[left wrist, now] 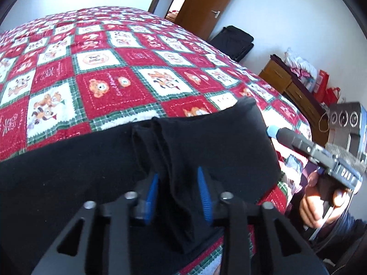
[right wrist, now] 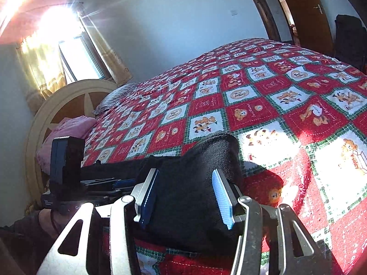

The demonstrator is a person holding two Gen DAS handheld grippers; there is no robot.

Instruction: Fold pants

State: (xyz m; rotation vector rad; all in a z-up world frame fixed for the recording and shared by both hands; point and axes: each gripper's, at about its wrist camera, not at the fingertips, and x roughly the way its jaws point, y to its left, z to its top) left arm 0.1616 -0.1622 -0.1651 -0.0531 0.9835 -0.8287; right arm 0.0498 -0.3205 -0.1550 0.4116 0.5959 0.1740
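Roughly mid-task, judging by the cloth: in the left wrist view the black pants (left wrist: 96,160) are seen spread across the lower half of the frame on the red, white and green patchwork bedspread (left wrist: 110,64), with a bunched ridge of fabric rising at centre. That ridge is pinched by the left gripper (left wrist: 177,194); its blue pads (left wrist: 203,194) are drawn narrow with the cloth between them, so a hold on the pants is read. At right of frame the right gripper (left wrist: 298,142) is seen from the side, held by a hand (left wrist: 321,201), its blue-tipped finger just beside the right edge of the pants; its jaw state cannot be told from this view. A brown door (left wrist: 213,6) is noted at top, a wooden dresser (left wrist: 291,87) at right. In the right wrist view a thick folded end of the pants (right wrist: 190,183) is seen at lower centre between the pads (right wrist: 223,199) of the right gripper (right wrist: 185,197). The jaws are set about half wide, and the cloth fills the gap, but whether it is pressed cannot be told. The left gripper (right wrist: 66,174) is seen at lower left, beside the cloth. A headboard (right wrist: 68,96) and pillow (right wrist: 66,128) sit at left, a sunlit window (right wrist: 78,57) at upper left. At least one fold appears made, since layers are stacked; a flat, compact bundle is not yet there, so further folding and smoothing seem left.
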